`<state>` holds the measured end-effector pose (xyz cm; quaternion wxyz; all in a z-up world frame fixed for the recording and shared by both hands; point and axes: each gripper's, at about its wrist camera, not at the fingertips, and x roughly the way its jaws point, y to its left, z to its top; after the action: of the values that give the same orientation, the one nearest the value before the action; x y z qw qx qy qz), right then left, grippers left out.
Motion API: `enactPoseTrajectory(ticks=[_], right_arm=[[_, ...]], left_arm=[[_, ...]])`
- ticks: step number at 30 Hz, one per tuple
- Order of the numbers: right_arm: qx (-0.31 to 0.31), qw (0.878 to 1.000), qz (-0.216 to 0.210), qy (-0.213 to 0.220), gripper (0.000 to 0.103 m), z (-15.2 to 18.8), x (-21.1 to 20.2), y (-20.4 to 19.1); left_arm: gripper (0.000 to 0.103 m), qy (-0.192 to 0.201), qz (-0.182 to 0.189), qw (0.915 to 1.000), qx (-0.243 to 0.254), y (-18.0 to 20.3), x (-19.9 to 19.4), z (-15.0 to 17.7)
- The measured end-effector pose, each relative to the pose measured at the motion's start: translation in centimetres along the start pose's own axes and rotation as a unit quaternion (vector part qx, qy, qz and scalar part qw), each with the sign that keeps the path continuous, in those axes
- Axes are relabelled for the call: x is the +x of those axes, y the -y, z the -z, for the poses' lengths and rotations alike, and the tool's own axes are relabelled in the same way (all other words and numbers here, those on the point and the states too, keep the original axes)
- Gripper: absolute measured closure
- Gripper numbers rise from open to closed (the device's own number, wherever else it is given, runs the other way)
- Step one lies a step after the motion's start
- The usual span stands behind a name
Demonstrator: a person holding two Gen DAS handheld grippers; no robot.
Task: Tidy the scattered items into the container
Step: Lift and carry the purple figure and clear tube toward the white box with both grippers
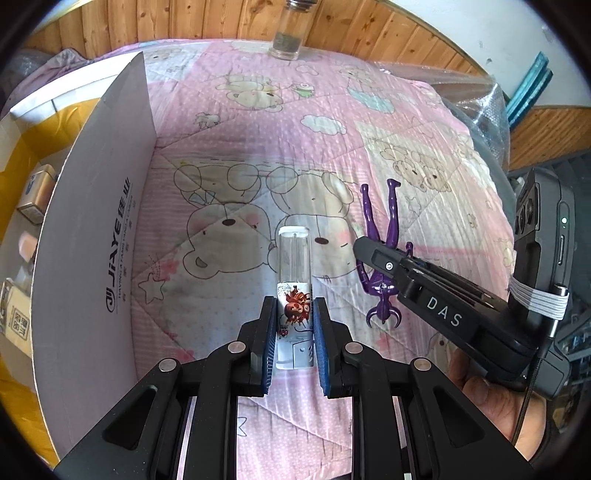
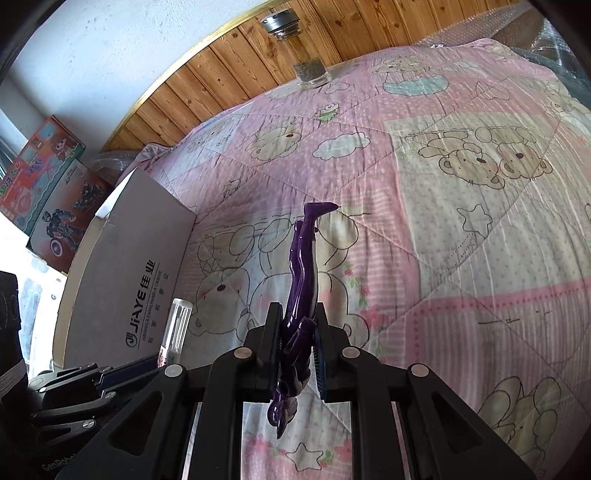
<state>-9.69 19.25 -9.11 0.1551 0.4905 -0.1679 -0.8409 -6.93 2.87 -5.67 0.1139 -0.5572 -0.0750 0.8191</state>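
Note:
My left gripper (image 1: 294,312) is shut on a clear plastic tube (image 1: 294,266) with a red cartoon sticker, held above the pink quilt. The tube also shows in the right wrist view (image 2: 176,325). My right gripper (image 2: 298,317) is shut on a purple toy figure (image 2: 301,280), legs pointing away; it shows in the left wrist view (image 1: 384,251) with the right gripper (image 1: 373,254) on its body. The white cardboard box (image 1: 99,236) marked JIAYE stands at the left, holding several small items; it also shows in the right wrist view (image 2: 129,288).
A glass jar (image 1: 290,33) with a metal lid stands at the quilt's far edge by the wooden wall, and also shows in the right wrist view (image 2: 304,62). Toy boxes (image 2: 48,184) sit behind the cardboard box. Bubble wrap (image 1: 480,107) lies at the right.

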Motion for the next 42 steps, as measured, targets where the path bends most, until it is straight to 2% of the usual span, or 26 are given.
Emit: enactPoseTrajectory(ticks=[24, 42], right_arm=[[-0.014, 1.0, -0.009, -0.009, 0.086, 7.0, -4.2, -1.7], [-0.047, 0.999, -0.003, -0.013, 0.086, 10.0, -6.8, -4.1]], left_arm=[[0.084, 0.019, 0.048, 0.9984, 0.023, 1.7, -3.6, 4.3], [0.084, 0.043, 0.077, 0.9957, 0.028, 1.6, -6.1, 5.6]])
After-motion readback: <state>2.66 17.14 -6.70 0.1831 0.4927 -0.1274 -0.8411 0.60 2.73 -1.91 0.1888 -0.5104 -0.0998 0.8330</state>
